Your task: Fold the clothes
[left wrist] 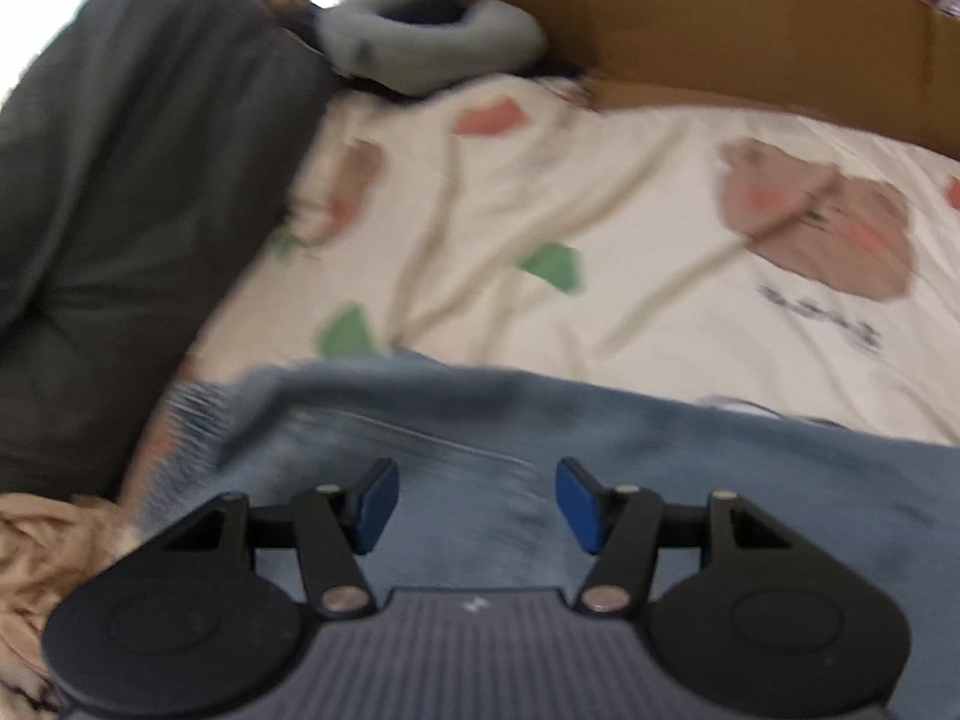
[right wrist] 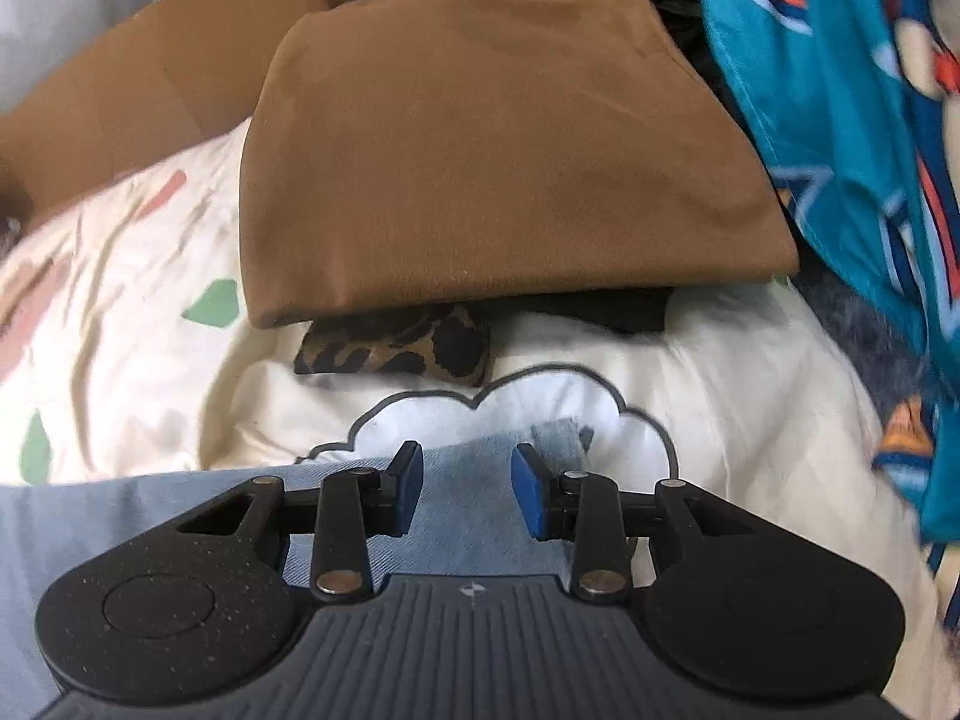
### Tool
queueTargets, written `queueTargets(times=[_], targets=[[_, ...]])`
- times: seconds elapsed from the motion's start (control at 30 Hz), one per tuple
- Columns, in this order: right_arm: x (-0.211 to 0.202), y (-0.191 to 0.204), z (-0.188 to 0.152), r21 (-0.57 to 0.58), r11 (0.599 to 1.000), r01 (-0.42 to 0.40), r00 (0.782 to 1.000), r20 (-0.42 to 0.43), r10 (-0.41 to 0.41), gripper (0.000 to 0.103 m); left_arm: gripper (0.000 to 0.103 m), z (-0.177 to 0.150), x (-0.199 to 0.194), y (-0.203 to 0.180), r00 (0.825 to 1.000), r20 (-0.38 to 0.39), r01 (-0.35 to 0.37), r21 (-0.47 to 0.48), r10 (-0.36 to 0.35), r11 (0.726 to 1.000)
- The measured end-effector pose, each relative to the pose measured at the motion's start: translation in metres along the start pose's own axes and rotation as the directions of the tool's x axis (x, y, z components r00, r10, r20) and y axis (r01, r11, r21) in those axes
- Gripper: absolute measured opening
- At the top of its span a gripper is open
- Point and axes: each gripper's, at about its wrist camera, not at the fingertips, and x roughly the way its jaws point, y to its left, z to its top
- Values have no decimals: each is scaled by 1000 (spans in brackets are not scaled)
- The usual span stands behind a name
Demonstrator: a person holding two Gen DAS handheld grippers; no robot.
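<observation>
A blue denim garment lies spread on the printed cream bed sheet. My left gripper hovers over it, its blue pads apart and nothing pinched between them; this view is blurred by motion. In the right wrist view a paler corner of the denim reaches up under my right gripper. Those jaws stand moderately apart above the cloth, and the pads do not press on it.
A folded brown garment lies on a leopard-print piece and a black one. A teal cartoon blanket hangs at right. A dark grey cushion, a grey garment, a cardboard box and beige cloth border the bed.
</observation>
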Motion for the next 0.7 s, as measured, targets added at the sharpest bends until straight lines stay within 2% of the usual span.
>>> queueTargets(times=[0.17,0.3,0.4,0.43,0.57,0.7], targets=[[-17,0,-7,-16,1000,4,1000,-1,-4,40,61,10,18,36,998,3,-57,-94,57,994],[-24,-1,-12,-48,999,19,1000,-13,-19,40,61,13,39,68,995,-31,-97,-213,92,972],[-27,0,-17,-71,997,31,999,-24,-33,40,59,11,53,88,994,-58,-104,-284,92,953],[-27,1,-17,-79,996,33,999,-28,-35,40,57,10,58,94,994,-67,-105,-306,89,946],[-25,7,-18,-128,991,34,998,-41,-39,40,37,7,79,113,995,-84,-83,-380,56,921],[-19,11,-17,-169,985,32,997,-57,-42,40,32,12,97,119,996,-86,-54,-400,22,915]])
